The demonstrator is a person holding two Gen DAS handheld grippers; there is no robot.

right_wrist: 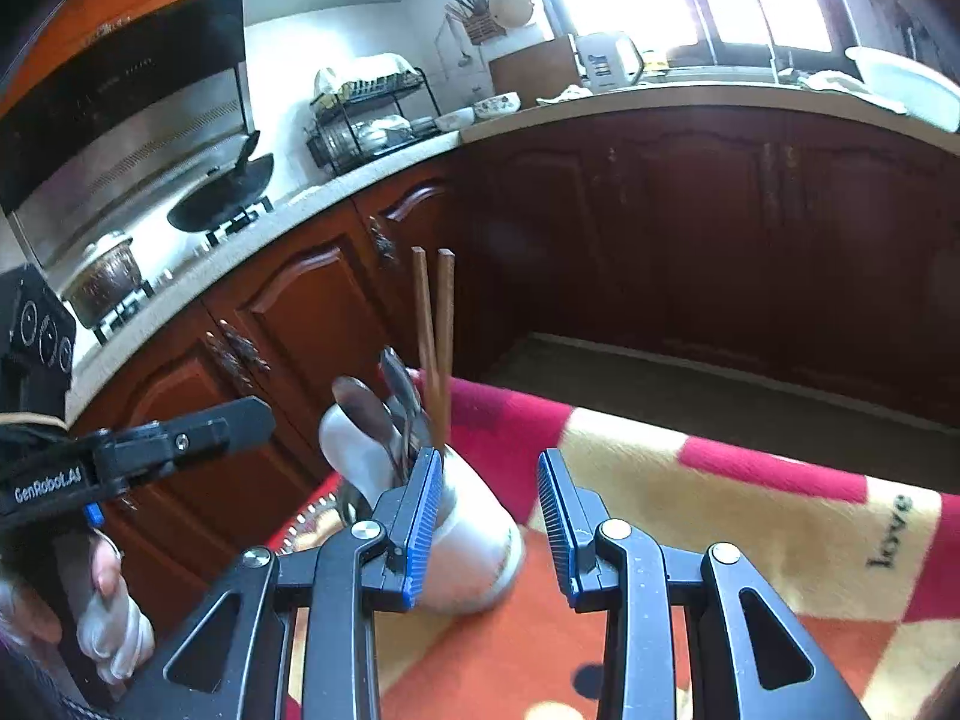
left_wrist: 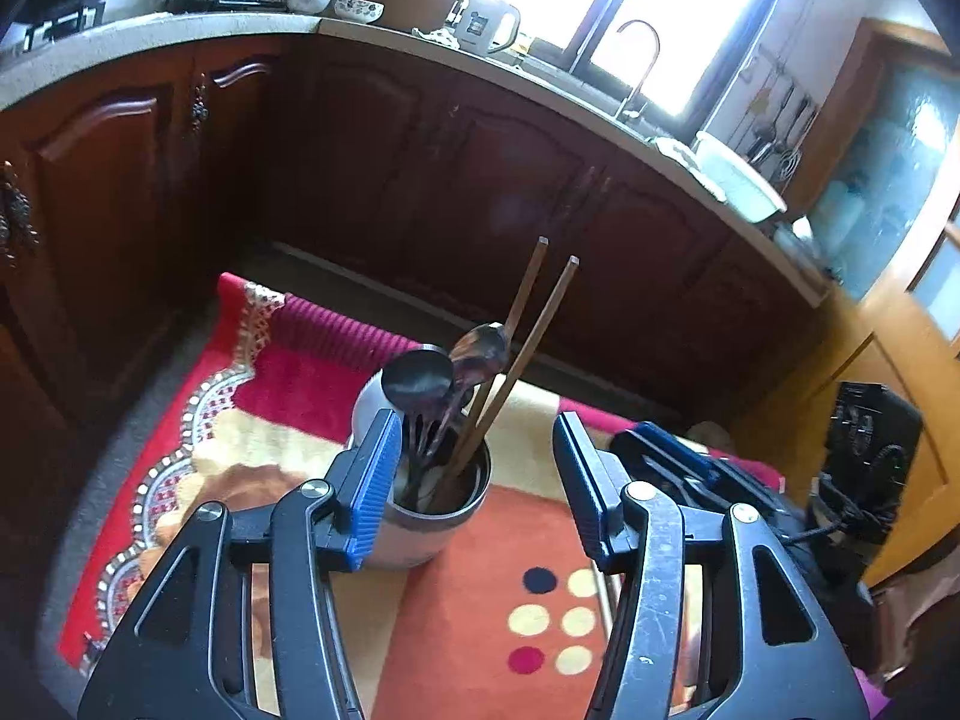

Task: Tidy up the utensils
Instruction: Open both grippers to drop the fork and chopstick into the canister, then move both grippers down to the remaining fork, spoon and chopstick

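While both tongs, left (left_wrist: pixel 477 480) and right (right_wrist: pixel 489 516), hover spread and empty, the utensil cup (left_wrist: pixel 420 516) stands just ahead.

Dark wooden cabinets (left_wrist: pixel 420 180) under a pale countertop (right_wrist: pixel 660 99); bright window (left_wrist: pixel 630 6) glare.

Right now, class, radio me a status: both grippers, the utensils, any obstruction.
Left gripper open, empty. Right gripper open, empty. Wooden chopsticks and dark metal spoons upright in white cylindrical holder on patterned red-orange cloth. Nothing blocking.

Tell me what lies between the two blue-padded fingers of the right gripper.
Only the patterned cloth lies there in the right wrist view; the right gripper is open and empty. The white utensil holder stands beside its left finger.
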